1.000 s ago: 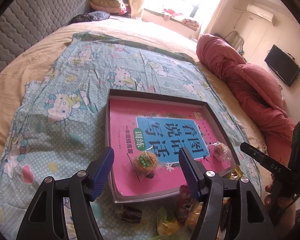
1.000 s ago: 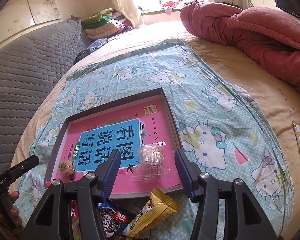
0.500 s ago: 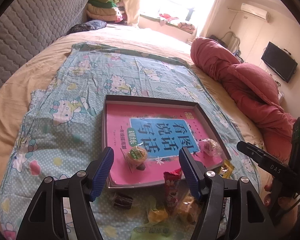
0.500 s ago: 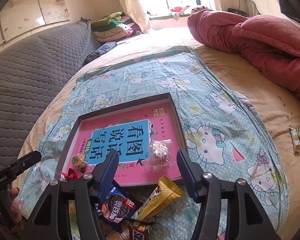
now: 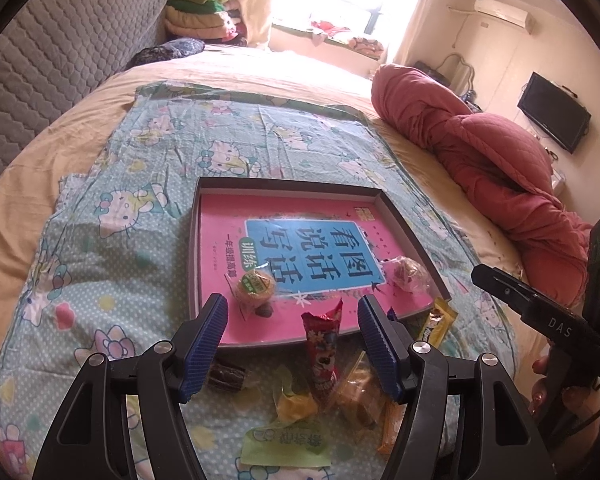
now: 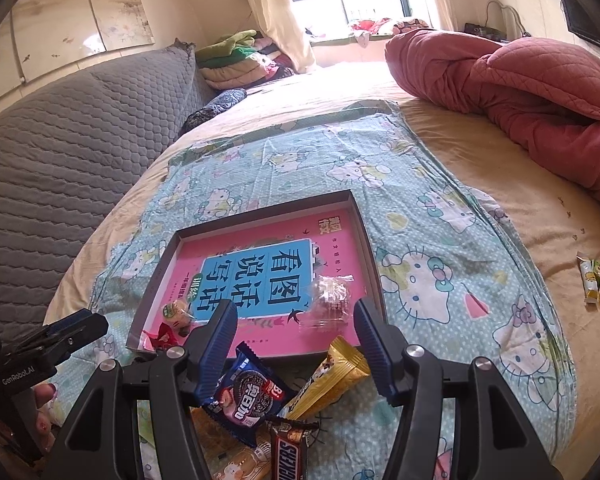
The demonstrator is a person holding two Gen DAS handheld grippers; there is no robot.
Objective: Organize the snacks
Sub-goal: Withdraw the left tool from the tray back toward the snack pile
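Right wrist: red quilt (image 6: 540, 92) beyond tray (image 6: 364, 236)

both grippers drawn back and up from the tray (image 5: 414, 240). left gripper (image 5: 292, 334) pulled off the round cake (image 5: 256, 286), now over the tray's near edge with a red packet (image 5: 320, 344) between the open jaws. right gripper (image 6: 294, 338) off the clear-wrapped sweet (image 6: 326, 300), jaws just opened a little wider, nothing gripped. loose pile now risen into view below: oreo pack (image 6: 246, 394), gold bar (image 6: 330, 374), snickers (image 6: 290, 452), green wrapper (image 5: 286, 440).
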